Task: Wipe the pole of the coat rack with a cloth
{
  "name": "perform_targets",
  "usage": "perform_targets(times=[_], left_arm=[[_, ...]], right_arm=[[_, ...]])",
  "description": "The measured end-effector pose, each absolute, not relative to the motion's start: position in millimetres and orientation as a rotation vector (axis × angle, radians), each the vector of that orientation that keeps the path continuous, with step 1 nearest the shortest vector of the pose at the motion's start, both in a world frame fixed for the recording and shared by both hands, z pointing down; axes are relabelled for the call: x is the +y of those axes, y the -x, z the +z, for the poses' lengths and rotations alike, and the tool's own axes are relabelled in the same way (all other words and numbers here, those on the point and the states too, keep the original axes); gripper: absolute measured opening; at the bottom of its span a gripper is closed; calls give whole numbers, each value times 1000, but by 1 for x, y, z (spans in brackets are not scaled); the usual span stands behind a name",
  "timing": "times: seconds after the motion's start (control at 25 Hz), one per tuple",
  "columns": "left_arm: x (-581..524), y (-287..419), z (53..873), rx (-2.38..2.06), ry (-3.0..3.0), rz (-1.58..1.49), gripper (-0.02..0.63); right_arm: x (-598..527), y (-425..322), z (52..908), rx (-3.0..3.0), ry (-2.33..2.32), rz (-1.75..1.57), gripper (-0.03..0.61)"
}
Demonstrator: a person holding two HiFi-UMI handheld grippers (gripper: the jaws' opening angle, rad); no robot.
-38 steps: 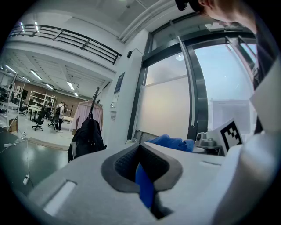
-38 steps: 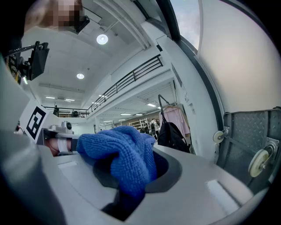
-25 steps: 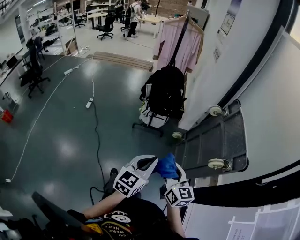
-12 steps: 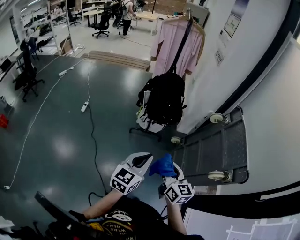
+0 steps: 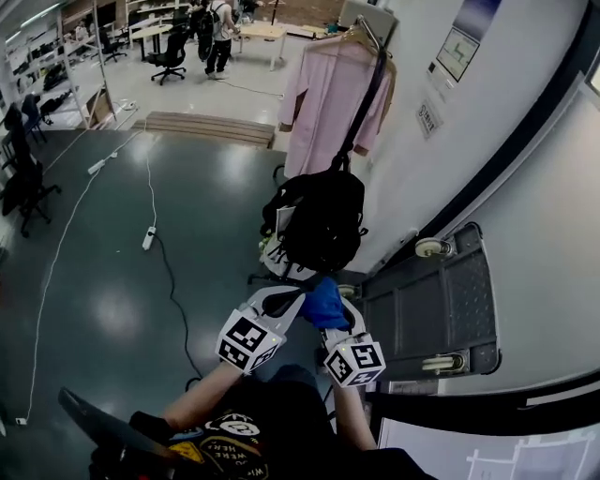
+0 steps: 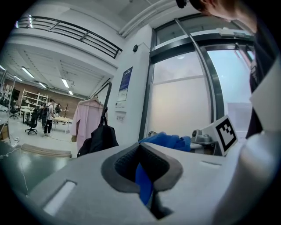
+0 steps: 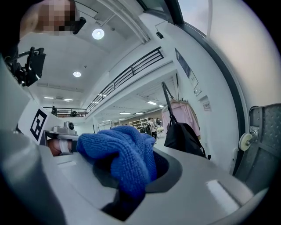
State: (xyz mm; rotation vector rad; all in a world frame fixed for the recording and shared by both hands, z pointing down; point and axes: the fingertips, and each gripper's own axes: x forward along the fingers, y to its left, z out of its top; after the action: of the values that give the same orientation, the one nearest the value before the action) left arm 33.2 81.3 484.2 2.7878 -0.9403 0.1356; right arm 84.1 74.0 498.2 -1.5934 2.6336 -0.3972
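The coat rack (image 5: 330, 141) stands by the white wall with a pink shirt (image 5: 319, 94) and a black backpack (image 5: 319, 220) hanging on it. A thin black upright (image 5: 361, 94) runs above the backpack; pole or strap, I cannot tell. Both grippers are held close together just short of the backpack. A blue cloth (image 5: 325, 302) bunches between them. My right gripper (image 7: 131, 176) is shut on the bulk of the blue cloth (image 7: 123, 154). My left gripper (image 6: 142, 173) is shut on a thin corner of the blue cloth (image 6: 143, 186).
A grey wheeled platform cart (image 5: 427, 309) leans against the wall right of the rack. A cable with a power strip (image 5: 148, 237) lies on the dark floor to the left. Wooden boards (image 5: 206, 127), desks, chairs and people (image 5: 216, 28) are far behind.
The rack and backpack have drawn nearer. Both grippers have moved forward together with the cloth, now just below the backpack.
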Motion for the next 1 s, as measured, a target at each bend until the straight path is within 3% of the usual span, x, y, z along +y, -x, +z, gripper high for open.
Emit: perform_targets(times=[0.56,0.84,1.0], left_arm=[[-66,-52,467,-892,-2816,106,-6],[-154,-74,437,-998,-2901,104,-6],[-187,-84,435,-1035,-2872,41,-6]], right_arm=[[-94,-113,475,2622,1687,-322,75],[-241,-169,352,2519,1636,56,75],[-299,-163,290,2562,1578,237,75]])
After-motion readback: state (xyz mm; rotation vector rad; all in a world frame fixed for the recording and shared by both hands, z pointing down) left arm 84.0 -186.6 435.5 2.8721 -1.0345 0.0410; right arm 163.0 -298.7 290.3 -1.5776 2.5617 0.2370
